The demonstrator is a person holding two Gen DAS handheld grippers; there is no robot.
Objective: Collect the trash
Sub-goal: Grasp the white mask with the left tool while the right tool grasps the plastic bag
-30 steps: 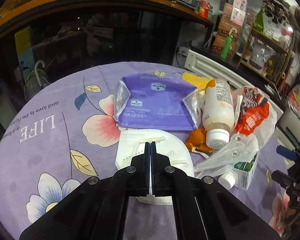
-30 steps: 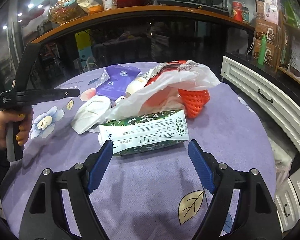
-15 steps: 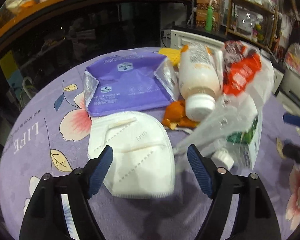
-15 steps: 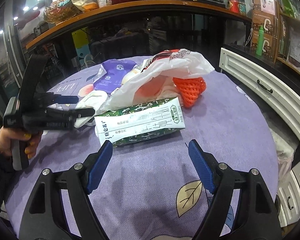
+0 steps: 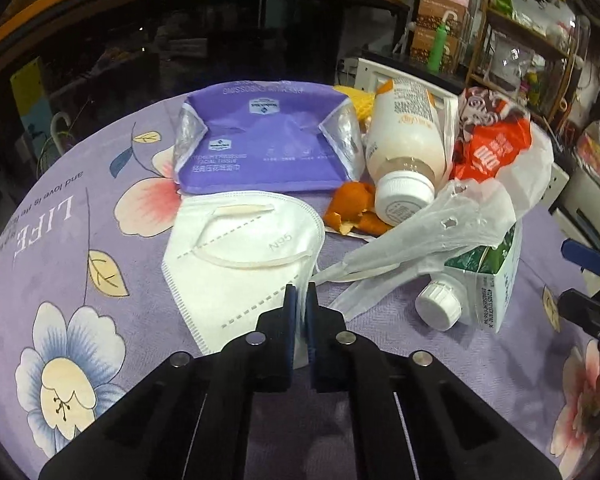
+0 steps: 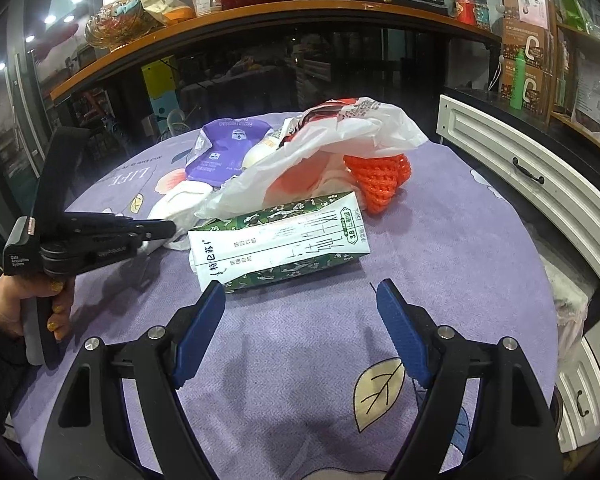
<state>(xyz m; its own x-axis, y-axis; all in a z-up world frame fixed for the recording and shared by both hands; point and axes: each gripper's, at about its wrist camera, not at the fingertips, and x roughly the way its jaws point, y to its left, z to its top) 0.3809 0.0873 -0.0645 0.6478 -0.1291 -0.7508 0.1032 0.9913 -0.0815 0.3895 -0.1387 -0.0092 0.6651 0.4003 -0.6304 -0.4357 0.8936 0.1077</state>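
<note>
On the tabletop [image 5: 100,184], our left gripper [image 5: 299,312] pinches the near edge of the white mask [image 5: 240,256]; our right gripper [image 6: 300,320] waits wide before the carton [image 6: 276,240]. We judge the thin hold could slip when lifted.

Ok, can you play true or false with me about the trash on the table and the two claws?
1. The left claw is pinching the edge of the white mask. True.
2. The right claw is holding the milk carton. False: it is open, and the carton lies beyond its tips, untouched.
3. The bottle stands upright. False: it lies on its side, its white cap towards the camera.
4. Orange peel lies beside the bottle's cap. True.
5. The tissue pack is green. False: it is purple.
</note>
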